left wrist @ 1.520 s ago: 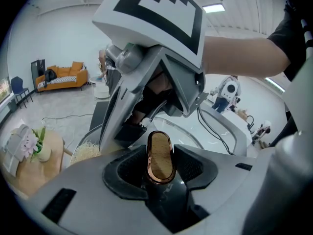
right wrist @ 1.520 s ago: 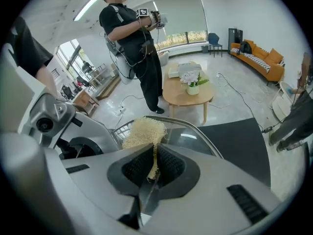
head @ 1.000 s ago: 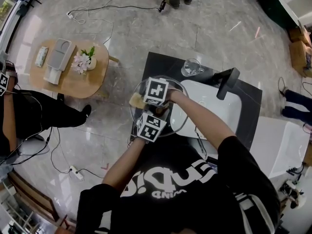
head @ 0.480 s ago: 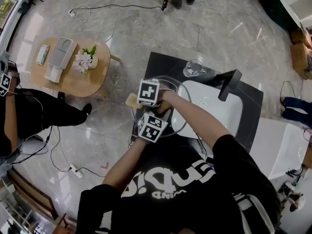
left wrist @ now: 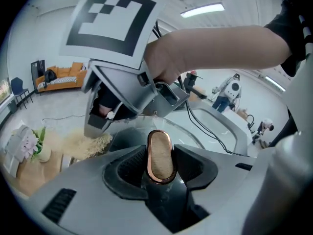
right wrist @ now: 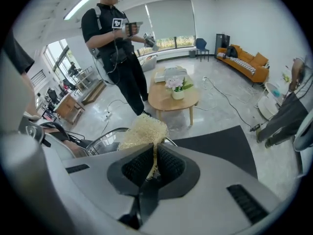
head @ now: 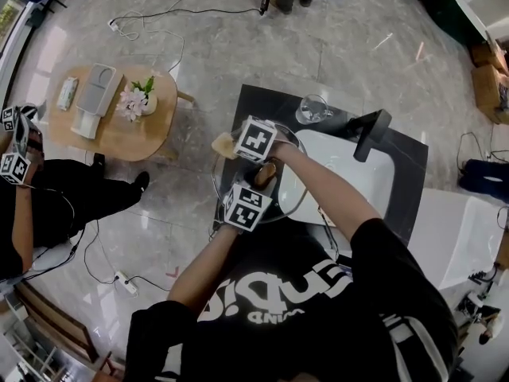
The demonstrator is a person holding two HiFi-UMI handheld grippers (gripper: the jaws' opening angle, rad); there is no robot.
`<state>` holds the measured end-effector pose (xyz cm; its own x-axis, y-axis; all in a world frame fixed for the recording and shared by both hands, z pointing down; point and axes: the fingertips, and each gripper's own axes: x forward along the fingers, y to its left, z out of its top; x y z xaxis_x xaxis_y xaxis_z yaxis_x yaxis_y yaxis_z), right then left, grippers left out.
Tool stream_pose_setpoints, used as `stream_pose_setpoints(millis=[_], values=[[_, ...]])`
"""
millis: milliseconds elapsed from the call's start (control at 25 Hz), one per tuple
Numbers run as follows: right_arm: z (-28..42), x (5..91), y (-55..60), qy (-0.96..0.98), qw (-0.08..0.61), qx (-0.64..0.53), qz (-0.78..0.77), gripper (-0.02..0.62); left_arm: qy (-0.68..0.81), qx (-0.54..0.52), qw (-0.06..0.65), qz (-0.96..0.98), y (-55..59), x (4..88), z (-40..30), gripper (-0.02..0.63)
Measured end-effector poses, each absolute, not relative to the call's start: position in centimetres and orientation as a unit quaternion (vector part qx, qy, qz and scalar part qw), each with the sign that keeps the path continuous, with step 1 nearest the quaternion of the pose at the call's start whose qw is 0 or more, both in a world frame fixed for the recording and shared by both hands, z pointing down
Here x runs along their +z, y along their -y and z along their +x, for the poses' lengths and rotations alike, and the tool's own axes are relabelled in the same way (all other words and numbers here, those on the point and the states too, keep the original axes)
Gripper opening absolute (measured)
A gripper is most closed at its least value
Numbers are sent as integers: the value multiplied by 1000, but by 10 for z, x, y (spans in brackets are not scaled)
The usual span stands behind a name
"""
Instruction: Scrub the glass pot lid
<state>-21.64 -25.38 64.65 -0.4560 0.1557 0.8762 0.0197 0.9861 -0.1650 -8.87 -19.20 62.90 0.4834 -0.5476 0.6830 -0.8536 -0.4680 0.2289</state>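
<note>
1. Firmly, I'm clamping my left gripper (left wrist: 160,173) on the knob (left wrist: 160,153) of the glass pot lid (head: 224,175), beside the sink (head: 350,177).
2. My right gripper (right wrist: 152,163) is pinching a soft scrubber (right wrist: 143,131).
3. I'm judging the glass stiff, slick and breakable; the knob suits best.

The head view looks steeply down from above the person's shoulders. It has the left gripper (head: 262,180) and right gripper (head: 232,146) at frame centre and the round wooden table (head: 111,130) at upper left. The left gripper view sits close behind its jaws, with the lid knob (left wrist: 160,155) at lower centre, and faces the right gripper across its upper half. The right gripper view looks out past its loofah pad (right wrist: 144,131) to that same table at centre. All three views share it.
</note>
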Motion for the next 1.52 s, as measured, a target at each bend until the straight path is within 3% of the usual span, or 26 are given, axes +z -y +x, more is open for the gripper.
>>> stream_pose_setpoints(millis=[1520], values=[[-61, 646, 312, 845, 482, 169, 161, 25, 421, 292, 284, 810, 192, 630, -87, 184]])
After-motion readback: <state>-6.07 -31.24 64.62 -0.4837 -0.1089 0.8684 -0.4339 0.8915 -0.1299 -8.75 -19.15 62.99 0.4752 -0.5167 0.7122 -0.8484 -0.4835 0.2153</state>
